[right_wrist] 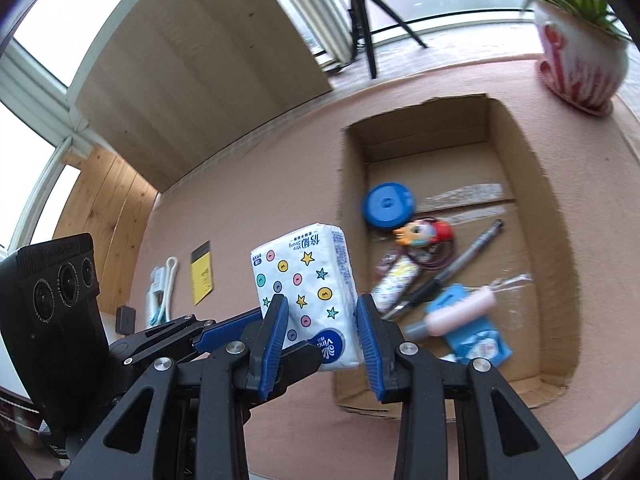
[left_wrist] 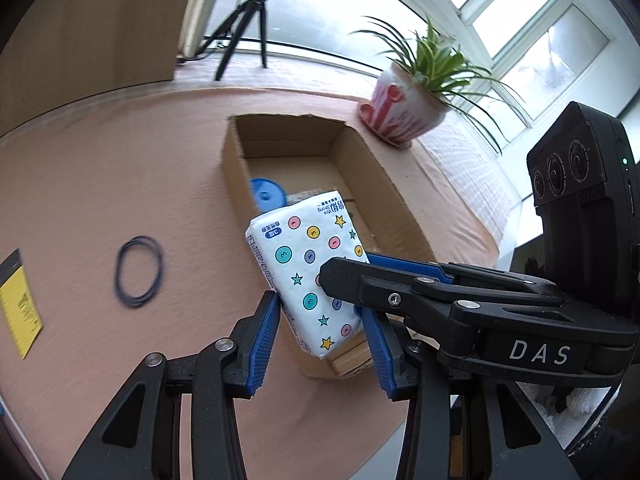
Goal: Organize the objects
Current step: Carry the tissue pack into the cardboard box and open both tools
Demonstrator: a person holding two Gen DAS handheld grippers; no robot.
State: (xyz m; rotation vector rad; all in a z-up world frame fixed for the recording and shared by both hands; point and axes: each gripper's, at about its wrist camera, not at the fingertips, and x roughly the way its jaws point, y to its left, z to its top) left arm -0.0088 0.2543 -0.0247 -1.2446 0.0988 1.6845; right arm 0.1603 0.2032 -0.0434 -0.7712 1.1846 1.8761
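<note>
You had both grippers, left (left_wrist: 322, 322) and right (right_wrist: 322, 322), clamped on the tissue pack (right_wrist: 306, 284); box (right_wrist: 560, 240) part-filled, table items remained.

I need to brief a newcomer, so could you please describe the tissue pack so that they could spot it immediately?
Find the open cardboard box on the pink tabletop. At its near left corner, both grippers hold a tissue pack up in the air. It is the only white packet printed with coloured buttons and stars.
</note>
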